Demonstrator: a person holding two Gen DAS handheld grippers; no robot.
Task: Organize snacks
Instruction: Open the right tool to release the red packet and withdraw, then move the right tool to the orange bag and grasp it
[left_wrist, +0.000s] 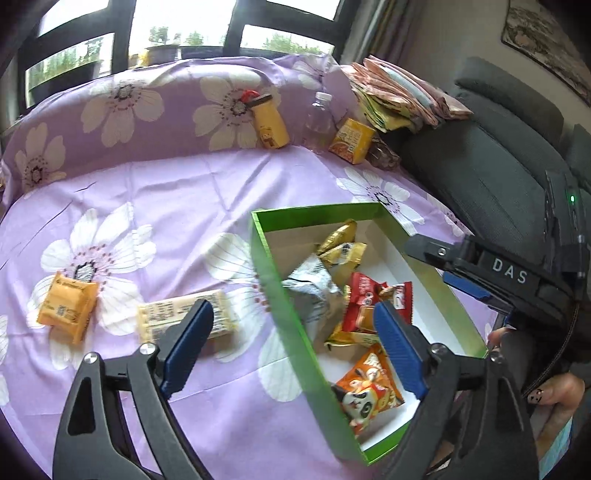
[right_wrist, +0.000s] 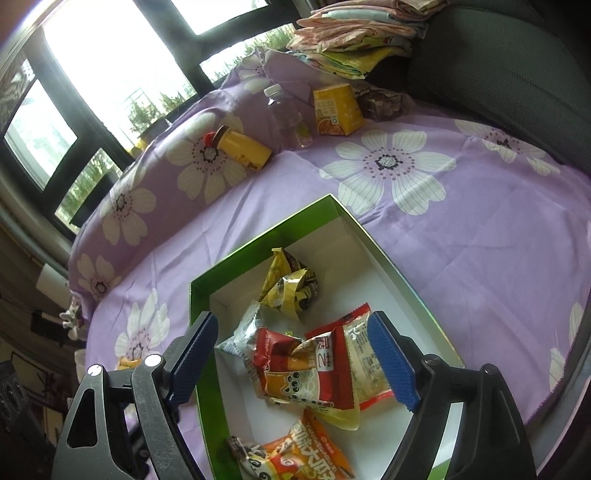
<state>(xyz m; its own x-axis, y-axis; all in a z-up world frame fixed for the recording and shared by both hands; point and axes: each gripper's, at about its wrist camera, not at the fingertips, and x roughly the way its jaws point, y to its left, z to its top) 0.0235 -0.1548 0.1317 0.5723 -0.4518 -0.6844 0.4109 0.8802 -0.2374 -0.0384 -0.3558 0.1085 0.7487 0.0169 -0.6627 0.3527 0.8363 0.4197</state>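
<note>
A green box (left_wrist: 275, 295) with a white inside stands on the purple flowered cloth and holds several snack packets: gold (left_wrist: 341, 243), silver (left_wrist: 314, 291), red (left_wrist: 364, 299) and orange (left_wrist: 371, 387). My left gripper (left_wrist: 291, 347) is open and empty, straddling the box's left wall. An orange packet (left_wrist: 68, 308) and a pale yellow packet (left_wrist: 184, 317) lie on the cloth to its left. The right gripper (left_wrist: 458, 269) shows over the box's right side. In the right wrist view my right gripper (right_wrist: 293, 358) is open and empty above the box (right_wrist: 201, 291) and its red packets (right_wrist: 291, 365).
At the back of the cloth lie a yellow can (left_wrist: 271, 123), a clear bottle (left_wrist: 317, 120) and a yellow carton (left_wrist: 351, 140). Folded cloths (left_wrist: 399, 96) sit on a dark grey sofa (left_wrist: 498, 166) at right. Windows are behind.
</note>
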